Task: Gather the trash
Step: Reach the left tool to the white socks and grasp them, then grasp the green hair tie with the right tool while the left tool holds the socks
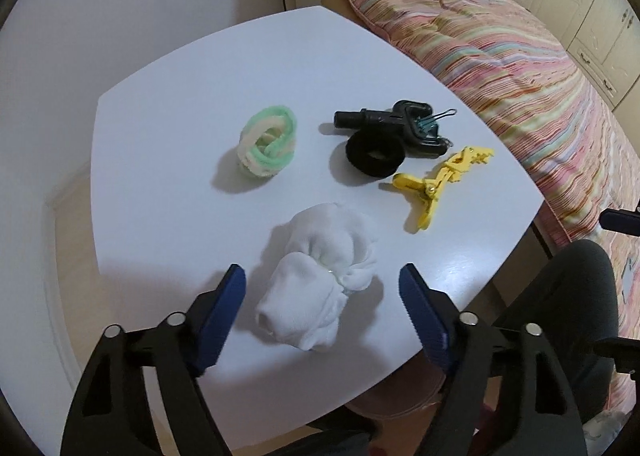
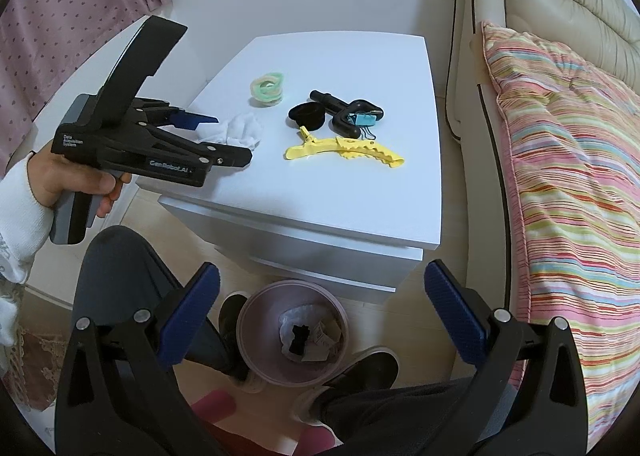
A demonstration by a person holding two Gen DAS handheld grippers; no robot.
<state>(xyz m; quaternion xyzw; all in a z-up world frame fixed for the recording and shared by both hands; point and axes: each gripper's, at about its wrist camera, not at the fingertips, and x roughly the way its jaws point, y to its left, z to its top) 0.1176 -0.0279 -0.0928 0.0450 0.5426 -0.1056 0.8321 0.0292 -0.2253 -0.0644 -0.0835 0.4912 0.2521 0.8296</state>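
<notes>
Left gripper (image 1: 322, 276): jaws spread wide, holding nothing, one pad on each side of the tissue (image 1: 320, 280), not touching it.
Right gripper (image 2: 322, 284): also spread wide and empty, hanging over the bin (image 2: 248, 320), well off the tissue.
Tissue: a crumpled white wad on the table (image 1: 160, 87), near the front edge; the pastel hair ties (image 1: 267, 147) lie beyond it, the black scrunchie (image 1: 374, 155), yellow clip (image 1: 440, 179) and black clamp (image 1: 400, 123) beyond it to the right.
Bin: on the floor below the tissue's edge of the table, between the person's feet, already holding scraps.
Risk, grip: the wad is soft and loose; a shallow close could pinch only a fold, and it might trail or drop.
Risk, push: pads meeting it unevenly could shove it over the near edge, missing the bin.
Risk, wrong item: little, as the others lie well apart from it.
</notes>
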